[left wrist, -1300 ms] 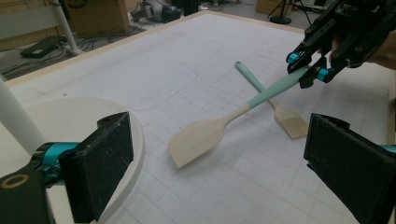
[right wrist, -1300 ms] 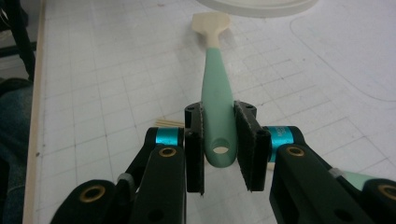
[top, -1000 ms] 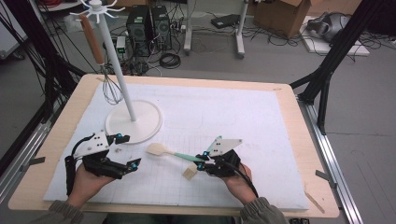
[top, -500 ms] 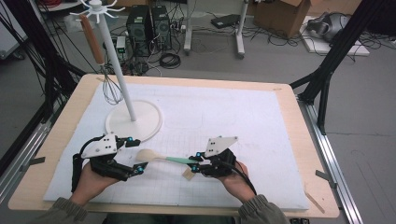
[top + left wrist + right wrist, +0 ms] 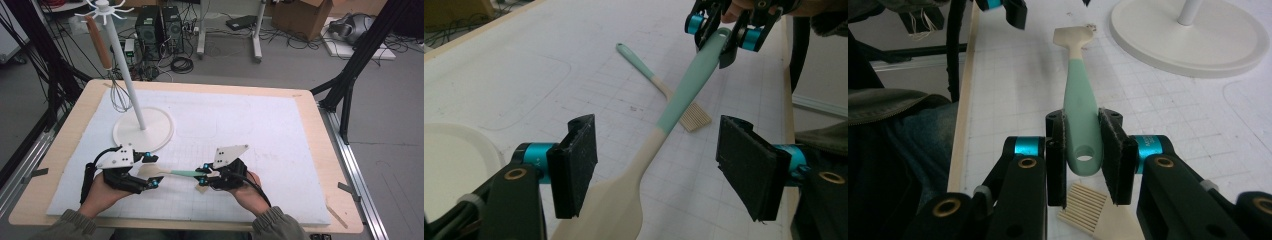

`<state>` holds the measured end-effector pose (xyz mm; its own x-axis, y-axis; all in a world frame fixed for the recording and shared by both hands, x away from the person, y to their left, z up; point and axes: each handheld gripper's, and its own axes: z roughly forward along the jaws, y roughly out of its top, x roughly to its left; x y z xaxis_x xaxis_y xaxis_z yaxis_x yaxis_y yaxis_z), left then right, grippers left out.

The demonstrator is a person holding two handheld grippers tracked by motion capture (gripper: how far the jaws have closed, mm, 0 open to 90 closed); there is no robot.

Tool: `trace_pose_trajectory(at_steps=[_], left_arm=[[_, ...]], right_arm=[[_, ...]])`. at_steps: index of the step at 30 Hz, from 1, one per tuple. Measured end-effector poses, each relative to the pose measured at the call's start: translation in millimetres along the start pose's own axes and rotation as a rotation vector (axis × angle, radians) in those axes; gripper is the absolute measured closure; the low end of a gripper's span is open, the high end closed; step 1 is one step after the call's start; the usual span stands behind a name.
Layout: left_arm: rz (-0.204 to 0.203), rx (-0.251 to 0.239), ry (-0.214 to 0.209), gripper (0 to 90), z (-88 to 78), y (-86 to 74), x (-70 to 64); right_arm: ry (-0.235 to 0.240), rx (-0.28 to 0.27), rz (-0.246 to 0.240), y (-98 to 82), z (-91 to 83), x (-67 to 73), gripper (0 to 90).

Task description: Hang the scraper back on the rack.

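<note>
Desk (image 5: 300, 150) under a white mat (image 5: 260, 130); stand (image 5: 142, 131) ahead-left of both grippers, whisk (image 5: 119, 95) hanging from it. Spatula (image 5: 170, 173) held off the mat, long axis spanning gripper to gripper. Right gripper (image 5: 1084, 155) clamped on the green handle end; pale blade (image 5: 609, 210) lying between the left gripper's (image 5: 659, 167) pads (image 5: 576, 160), near pad close beside or touching, far pad clear. Left jaws just closing, not yet gripping. Left gripper nearer the blade. Brush (image 5: 664, 90) flat on the mat beneath, crossing under the handle, bristles below the right gripper; nothing in the way of closing.
</note>
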<state>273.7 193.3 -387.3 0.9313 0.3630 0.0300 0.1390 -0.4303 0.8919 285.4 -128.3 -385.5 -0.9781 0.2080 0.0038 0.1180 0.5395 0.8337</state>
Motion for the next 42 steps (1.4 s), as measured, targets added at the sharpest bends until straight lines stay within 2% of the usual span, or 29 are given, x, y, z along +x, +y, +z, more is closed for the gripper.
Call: trace_pose_trajectory(at_steps=[11, 15, 21, 22, 24, 28, 31, 38, 42], left_arm=[[0.009, 0.046, -0.05, 45.5, 9.5, -0.1, 0.6], [0.017, 0.068, -0.049, 46.6, 12.5, 0.5, 0.6], [0.025, 0.099, -0.075, 54.9, 16.8, 1.7, 1.2], [0.013, 0.103, -0.081, 55.6, 18.1, 1.8, 0.9], [0.014, 0.106, -0.095, 57.6, 19.8, 2.2, 1.0], [0.034, 0.128, -0.106, 62.9, 22.1, 3.1, 0.5], [0.033, 0.135, -0.116, 66.5, 22.9, 3.2, -0.4], [0.045, 0.152, -0.116, 70.3, 22.9, 2.5, -1.1], [0.063, 0.157, -0.123, 73.5, 23.1, 3.8, -3.2]], right_arm=[[0.027, 0.0, -0.028, 8.1, 5.4, 2.7, 74.8], [0.035, 0.002, -0.037, 10.6, 7.0, 2.4, 74.8], [0.041, 0.002, -0.047, 13.9, 10.0, 3.7, 74.8], [0.047, 0.0, -0.046, 14.6, 10.3, 3.9, 74.8], [0.045, -0.001, -0.052, 16.2, 11.5, 4.2, 74.8], [0.053, 0.001, -0.064, 19.2, 14.5, 4.5, 74.7], [0.058, -0.003, -0.074, 21.3, 15.5, 4.1, 74.8], [0.071, -0.008, -0.073, 22.2, 17.4, 2.4, 74.6], [0.093, -0.025, -0.05, 21.9, 16.3, 0.1, 74.3]])
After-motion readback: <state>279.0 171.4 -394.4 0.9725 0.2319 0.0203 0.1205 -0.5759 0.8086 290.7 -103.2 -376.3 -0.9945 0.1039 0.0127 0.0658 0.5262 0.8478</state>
